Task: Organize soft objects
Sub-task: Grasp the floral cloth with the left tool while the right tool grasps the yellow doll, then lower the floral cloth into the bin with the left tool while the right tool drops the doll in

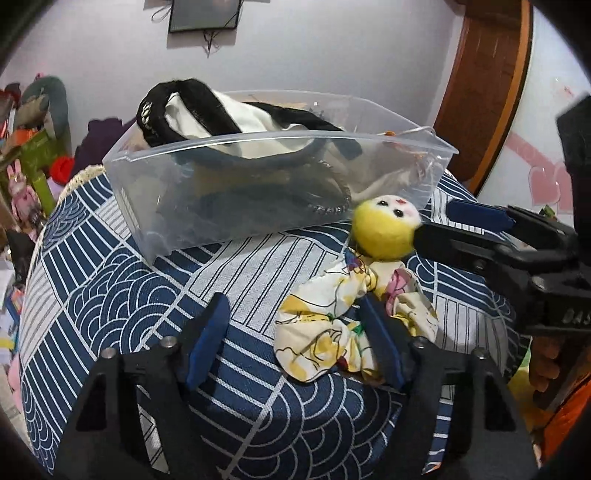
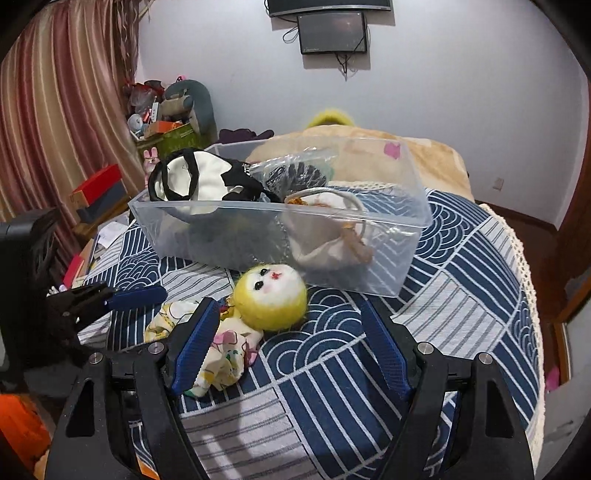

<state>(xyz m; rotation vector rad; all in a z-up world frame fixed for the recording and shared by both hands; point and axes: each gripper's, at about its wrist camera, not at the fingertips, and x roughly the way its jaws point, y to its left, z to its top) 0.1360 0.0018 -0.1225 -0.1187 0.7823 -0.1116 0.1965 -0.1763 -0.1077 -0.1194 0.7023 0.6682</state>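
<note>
Navy-and-white patterned bedspread (image 2: pixel 461 266), drawn over a bed with a crocheted fringe (image 2: pixel 524 258) at its far-right edge. Beyond, pale lilac walls, a dark wall-mounted screen (image 2: pixel 332 33), striped pink curtains (image 2: pixel 62 129) on one side, a wooden door frame (image 1: pixel 491 92) on the other. Heaped toys and boxes (image 2: pixel 166 118) in the room's corner past the bed's left edge.

Sat near the middle of the spread: a clear plastic bin (image 1: pixel 229 147), holding a black-and-white garment (image 2: pixel 195 177) draped over its left rim and a pale drawstring pouch (image 2: pixel 325 229) toward its right end. Lay just in front of the bin's near wall: a yellow-haired rag doll (image 2: pixel 269 295), face up, floral cloth body (image 1: pixel 332 325) trailing toward the near edge.

Left gripper (image 1: pixel 295 339) spread wide, one blue finger (image 1: pixel 380 343) over the doll's cloth, the other on bare spread. Right gripper (image 2: pixel 291 343) likewise held apart, its left finger (image 2: pixel 195 343) across the doll's body, head lying between the tips; seen from the left wrist, reached in from the right beside the head. Open bedspread to the right of the doll and along the near edge.
</note>
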